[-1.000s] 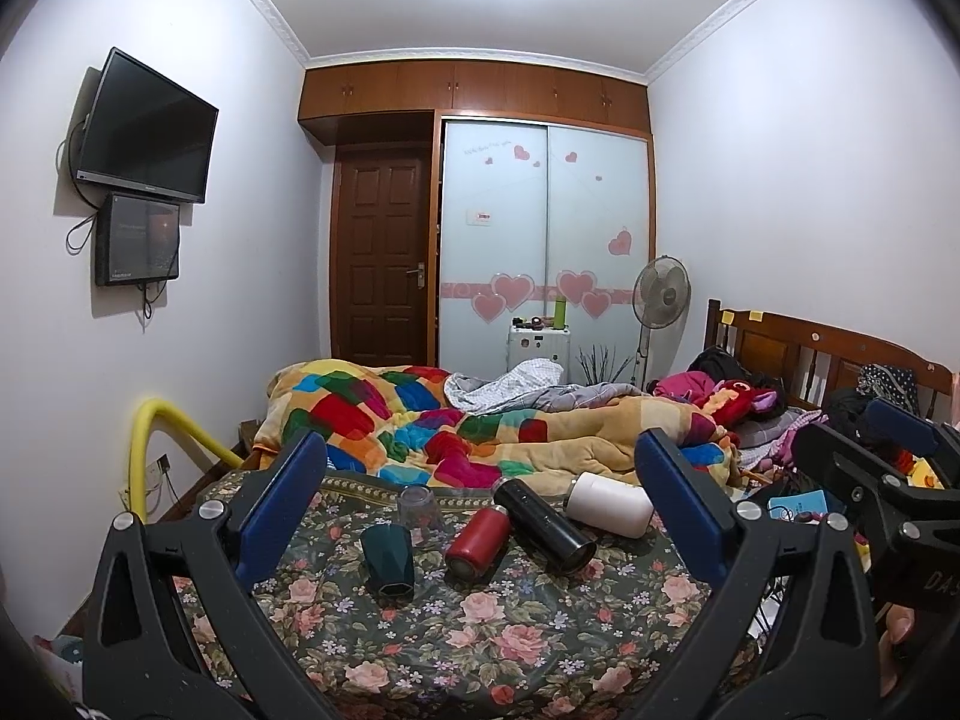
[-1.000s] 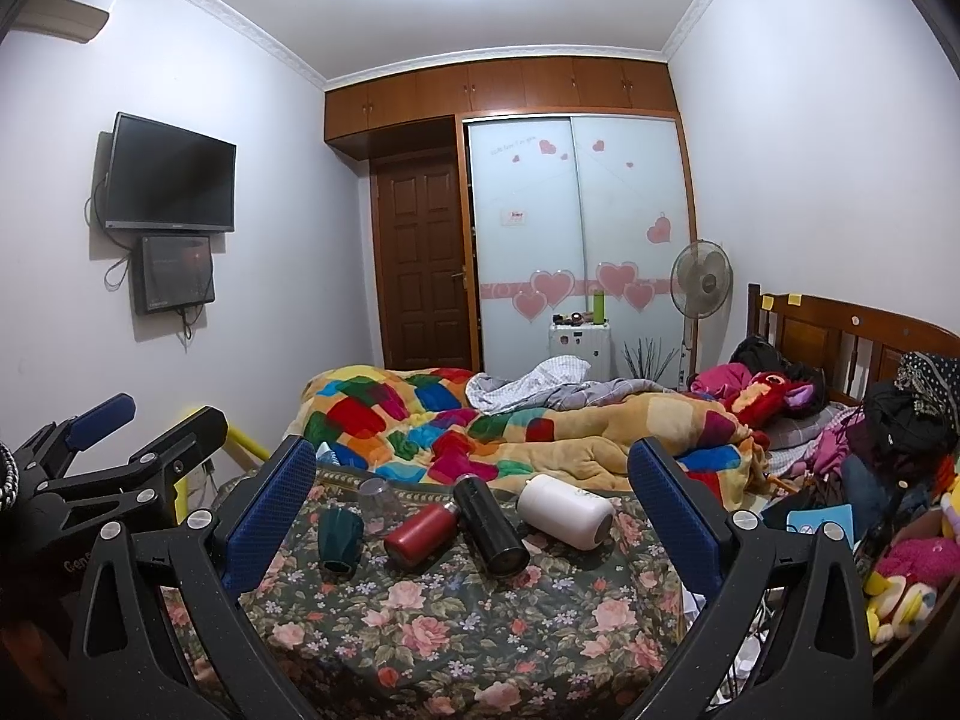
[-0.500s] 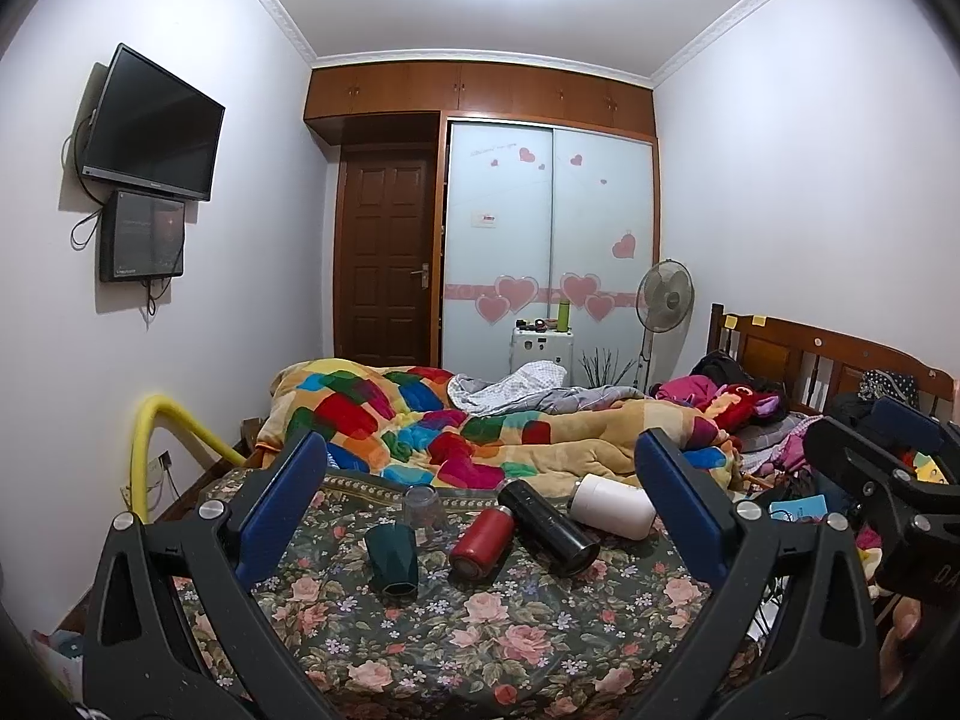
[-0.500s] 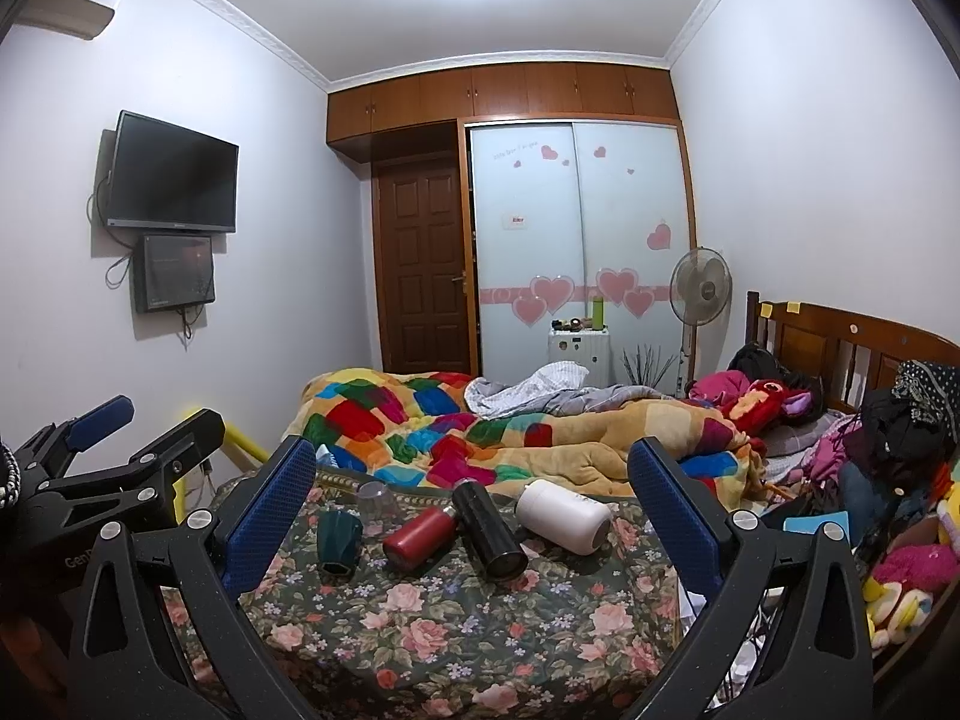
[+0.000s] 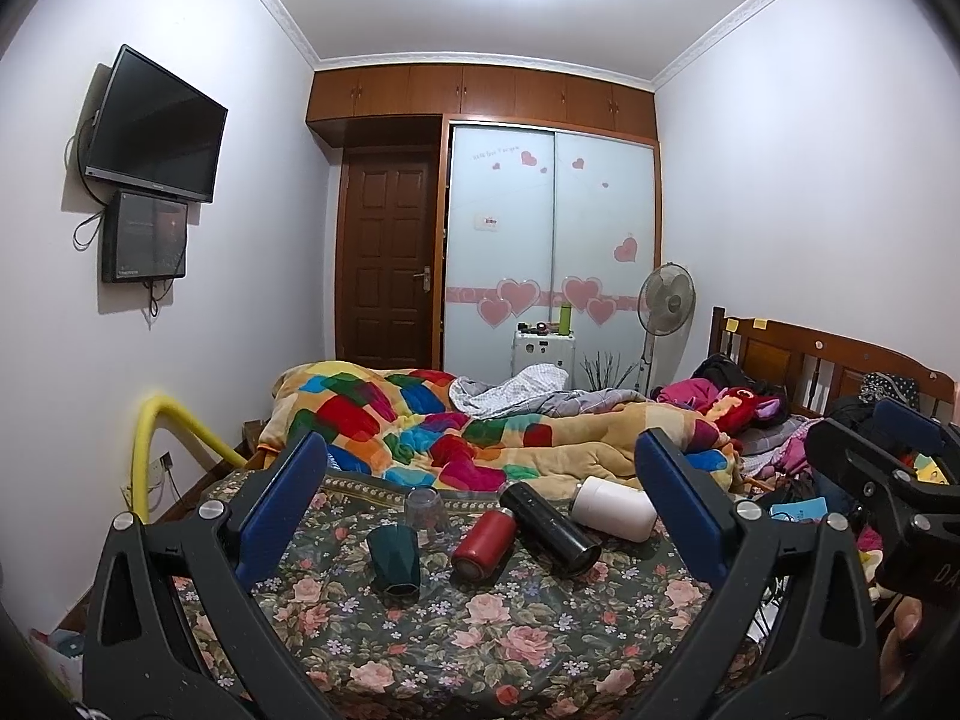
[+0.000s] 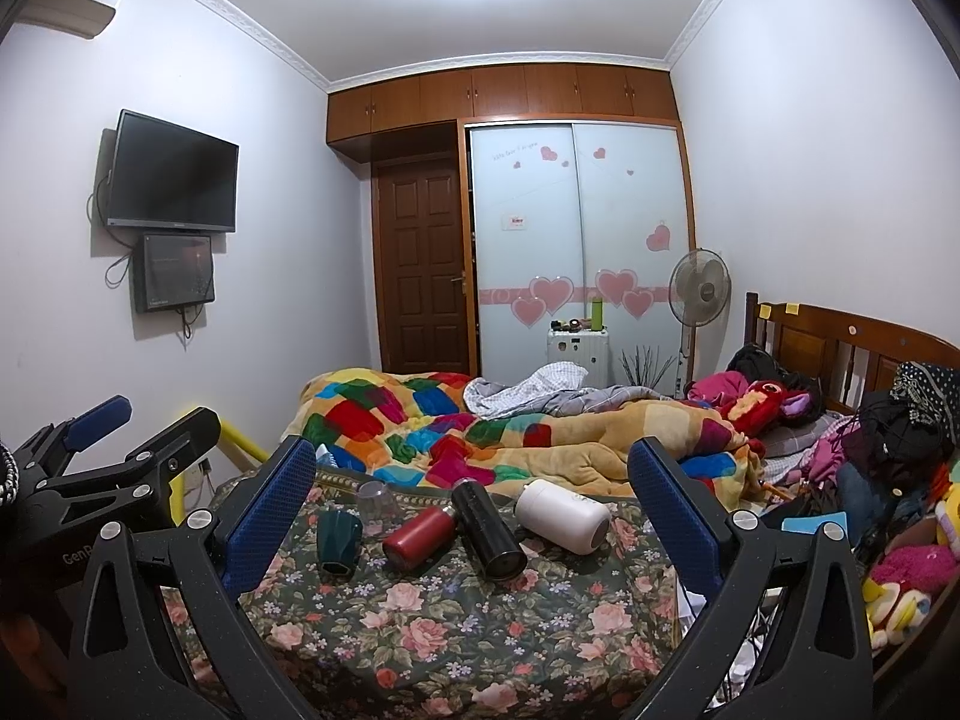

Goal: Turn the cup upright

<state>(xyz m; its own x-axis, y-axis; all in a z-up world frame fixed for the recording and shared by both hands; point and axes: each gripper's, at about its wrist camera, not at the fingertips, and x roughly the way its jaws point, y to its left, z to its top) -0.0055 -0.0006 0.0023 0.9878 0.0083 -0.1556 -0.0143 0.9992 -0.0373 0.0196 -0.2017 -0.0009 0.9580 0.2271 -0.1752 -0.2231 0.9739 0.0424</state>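
Hovering level, both grippers — left gripper (image 5: 480, 468), right gripper (image 6: 471, 474) — spread wide.

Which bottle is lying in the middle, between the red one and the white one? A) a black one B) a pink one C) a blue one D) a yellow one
A: on the floral cloth, the black bottle lies on its side with the red bottle to its left and the white bottle to its right.

Both wrist views look forward across the dark floral-patterned bedspread (image 5: 480, 630) (image 6: 456, 630) toward the frosted heart-decorated wardrobe (image 5: 552, 240) (image 6: 576, 228); the right wrist view sits further right, sharing those.
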